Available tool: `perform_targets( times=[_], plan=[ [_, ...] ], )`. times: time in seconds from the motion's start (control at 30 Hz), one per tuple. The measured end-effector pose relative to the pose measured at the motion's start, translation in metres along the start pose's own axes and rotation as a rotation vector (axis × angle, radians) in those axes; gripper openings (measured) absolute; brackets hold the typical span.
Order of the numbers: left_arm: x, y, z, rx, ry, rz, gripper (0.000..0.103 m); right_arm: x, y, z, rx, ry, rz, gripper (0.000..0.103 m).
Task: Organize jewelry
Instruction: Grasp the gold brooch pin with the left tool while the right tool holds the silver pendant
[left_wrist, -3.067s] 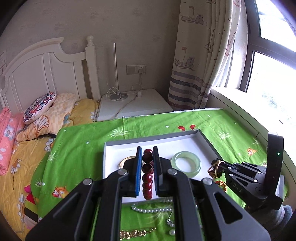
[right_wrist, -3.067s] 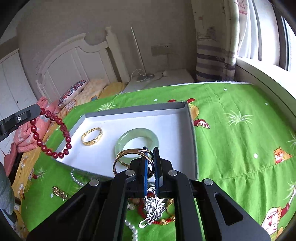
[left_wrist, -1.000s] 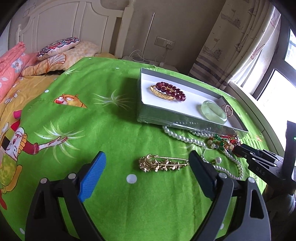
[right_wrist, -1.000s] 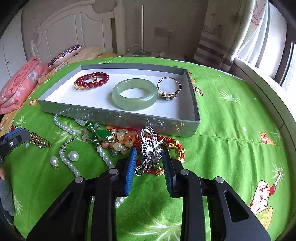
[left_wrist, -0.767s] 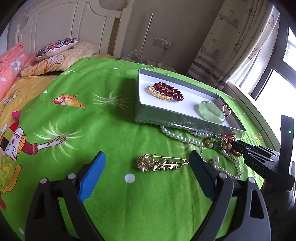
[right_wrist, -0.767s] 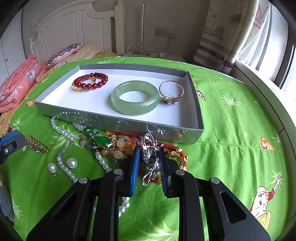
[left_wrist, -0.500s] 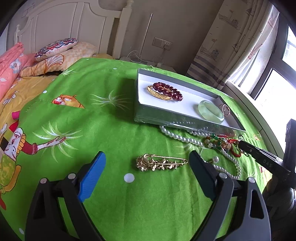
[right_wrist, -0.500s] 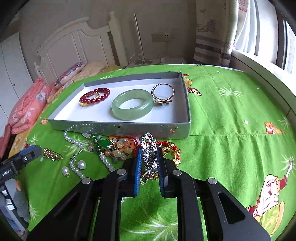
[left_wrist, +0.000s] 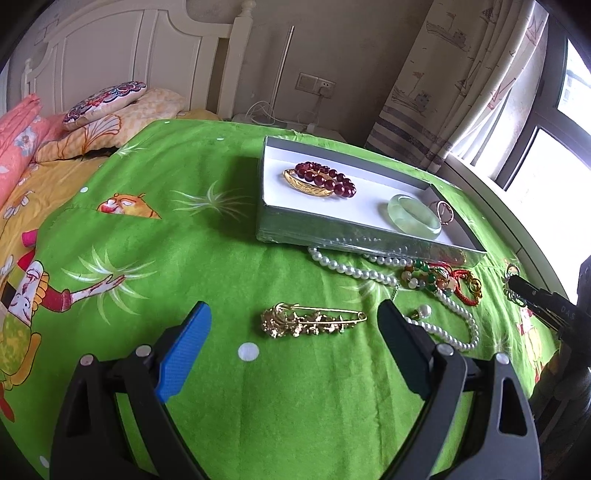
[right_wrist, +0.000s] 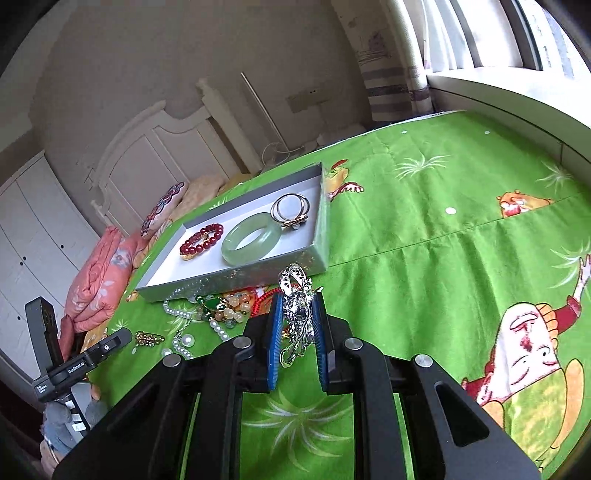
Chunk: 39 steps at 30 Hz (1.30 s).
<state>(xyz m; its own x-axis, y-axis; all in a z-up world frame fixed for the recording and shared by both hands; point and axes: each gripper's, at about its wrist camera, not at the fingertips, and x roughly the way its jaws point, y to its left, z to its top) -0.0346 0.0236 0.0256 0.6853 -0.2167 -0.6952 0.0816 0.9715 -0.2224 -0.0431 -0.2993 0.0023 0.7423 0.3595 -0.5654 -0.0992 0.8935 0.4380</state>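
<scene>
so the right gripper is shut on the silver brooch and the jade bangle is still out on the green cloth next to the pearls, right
Not quite. The right gripper is shut on the silver brooch, but the jade bangle lies inside the grey tray, between the red bead bracelet and the gold ring bangle. The right wrist view shows it.

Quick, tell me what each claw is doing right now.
Left claw: open, empty, hovering around the gold brooch on the green cloth.
Right claw: shut on the silver ornament, near the grey tray.

Glossy silver metal brooch (right_wrist: 295, 306), matt green cloth (right_wrist: 424, 258), foil-sided tray (right_wrist: 236, 277)
</scene>
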Motion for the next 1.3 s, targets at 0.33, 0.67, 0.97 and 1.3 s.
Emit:
perform_targets(
  times=[0.33,0.67,0.97,1.3],
  plan=[
    [0.006,-0.105,-0.019,0.274,0.020,-0.078,0.090,-0.010,-0.014,-0.004,0.047,-0.050,0.039,0.016],
    [-0.034,-0.031,-0.029,0.185,-0.017,0.006,0.089,-0.010,-0.020,-0.004,0.066,-0.050,0.076,0.016],
    [-0.027,-0.015,-0.021,0.216,0.014,0.071,0.080,-0.010,-0.020,-0.003,0.065,-0.047,0.072,0.016],
    [0.028,-0.011,0.000,0.358,0.154,-0.009,0.069,-0.008,-0.020,-0.003,0.067,-0.044,0.074,0.017]
  ],
)
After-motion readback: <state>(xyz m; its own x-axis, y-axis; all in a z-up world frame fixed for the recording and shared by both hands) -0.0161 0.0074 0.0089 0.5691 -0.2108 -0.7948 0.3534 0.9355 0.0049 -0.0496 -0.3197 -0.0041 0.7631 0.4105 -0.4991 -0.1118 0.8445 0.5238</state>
